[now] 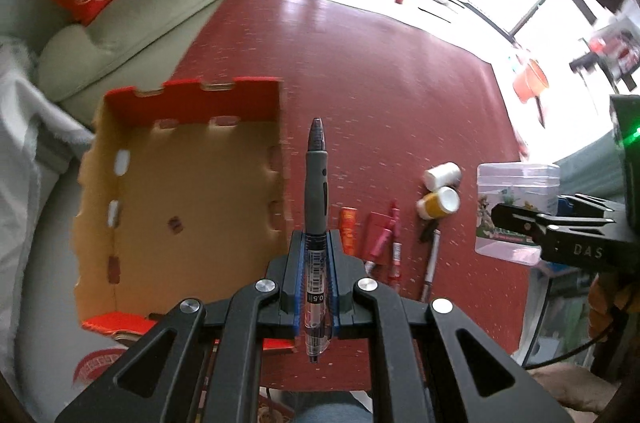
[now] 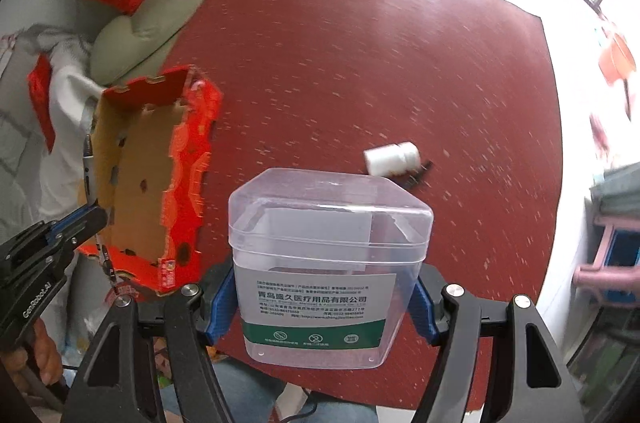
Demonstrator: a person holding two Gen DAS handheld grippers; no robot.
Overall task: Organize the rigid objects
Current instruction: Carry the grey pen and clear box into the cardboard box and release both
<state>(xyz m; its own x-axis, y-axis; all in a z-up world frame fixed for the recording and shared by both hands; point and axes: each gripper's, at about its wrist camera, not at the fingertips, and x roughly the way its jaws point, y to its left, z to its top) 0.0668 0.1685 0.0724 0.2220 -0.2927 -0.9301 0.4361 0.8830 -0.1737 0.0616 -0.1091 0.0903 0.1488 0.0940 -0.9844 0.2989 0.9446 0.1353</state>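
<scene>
Left hand-held gripper (image 1: 316, 263) clamped a grey pen (image 1: 316, 191) beside the empty cardboard tray (image 1: 176, 191); right hand-held gripper (image 2: 324, 303) gripped the lidded clear box (image 2: 328, 255).

The box (image 1: 180, 191) sits left on the table (image 1: 360, 71); pens (image 1: 394, 243), perhaps three, and bottles (image 1: 440, 191) lie right.

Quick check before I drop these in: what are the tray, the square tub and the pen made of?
Tray: looks like corrugated cardboard, matte brown inside, glossy red print outside; die-cut slots and tabbed edges. Square tub in the right claw: clear, slightly frosted plastic with a paper label; you can see through it. Pen in the left claw: clear plastic barrel, dull grey grip, probably rubber.
</scene>
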